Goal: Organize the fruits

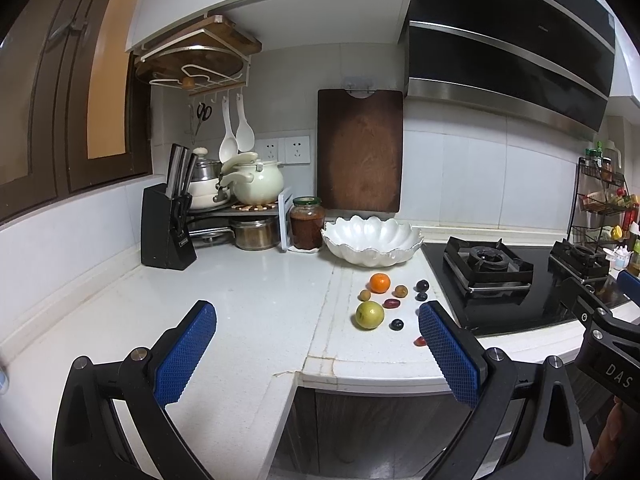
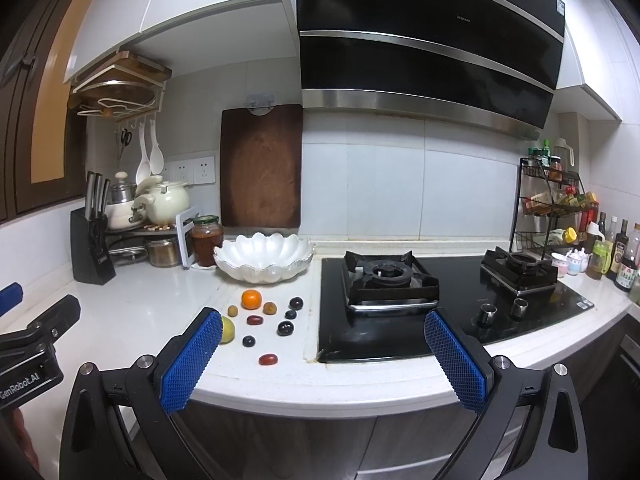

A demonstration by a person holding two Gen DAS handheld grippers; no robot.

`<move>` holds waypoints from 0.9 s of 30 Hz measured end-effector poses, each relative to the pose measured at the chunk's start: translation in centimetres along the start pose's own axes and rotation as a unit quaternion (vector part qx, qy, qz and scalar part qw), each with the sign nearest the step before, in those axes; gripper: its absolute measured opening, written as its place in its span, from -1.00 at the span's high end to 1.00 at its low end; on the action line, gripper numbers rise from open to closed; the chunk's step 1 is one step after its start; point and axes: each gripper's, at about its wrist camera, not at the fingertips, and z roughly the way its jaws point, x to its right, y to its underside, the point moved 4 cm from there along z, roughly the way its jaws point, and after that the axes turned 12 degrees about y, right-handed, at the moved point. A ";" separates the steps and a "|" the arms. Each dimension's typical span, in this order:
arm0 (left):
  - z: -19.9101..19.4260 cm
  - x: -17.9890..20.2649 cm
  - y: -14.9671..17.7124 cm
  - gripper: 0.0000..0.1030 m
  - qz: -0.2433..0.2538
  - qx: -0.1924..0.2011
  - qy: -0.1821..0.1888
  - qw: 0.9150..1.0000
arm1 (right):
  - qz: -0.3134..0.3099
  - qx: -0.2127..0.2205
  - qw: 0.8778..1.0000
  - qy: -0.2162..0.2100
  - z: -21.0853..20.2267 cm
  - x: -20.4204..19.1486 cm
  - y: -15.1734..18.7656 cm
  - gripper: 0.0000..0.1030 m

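Fruit lies scattered on the white stone tabletop (image 1: 248,300), just in front of the white scalloped ceramic bowl (image 1: 372,246), which looks like the place to gather it. The round orange (image 2: 251,299) sits nearest the bowl, the yellow-green apple (image 1: 369,314) closer to me, with dark grapes and red dates around them. My left gripper (image 1: 318,354) and right gripper (image 2: 324,360) hover short of the pile, fingers spread wide and empty, ready for a first pick.
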 end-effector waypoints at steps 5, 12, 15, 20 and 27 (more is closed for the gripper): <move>-0.1 0.0 0.0 -1.00 0.000 0.000 0.000 1.000 | 0.001 0.002 1.000 0.001 -0.1 0.0 0.1 -0.99; -0.2 -0.1 -0.1 -1.00 0.000 0.003 0.000 1.000 | -0.001 0.001 1.000 -0.002 -0.3 -0.2 0.0 -0.99; -0.3 -0.1 0.0 -1.00 -0.001 0.003 0.001 1.000 | 0.000 0.002 1.000 -0.001 -0.3 -0.2 0.1 -0.99; -0.3 -0.1 -0.1 -1.00 -0.002 0.003 0.001 1.000 | 0.000 0.001 1.000 -0.001 -0.3 -0.2 0.0 -0.99; -0.3 0.0 0.0 -1.00 -0.002 0.003 0.000 1.000 | -0.002 0.004 1.000 -0.003 -0.5 -0.5 -0.2 -0.99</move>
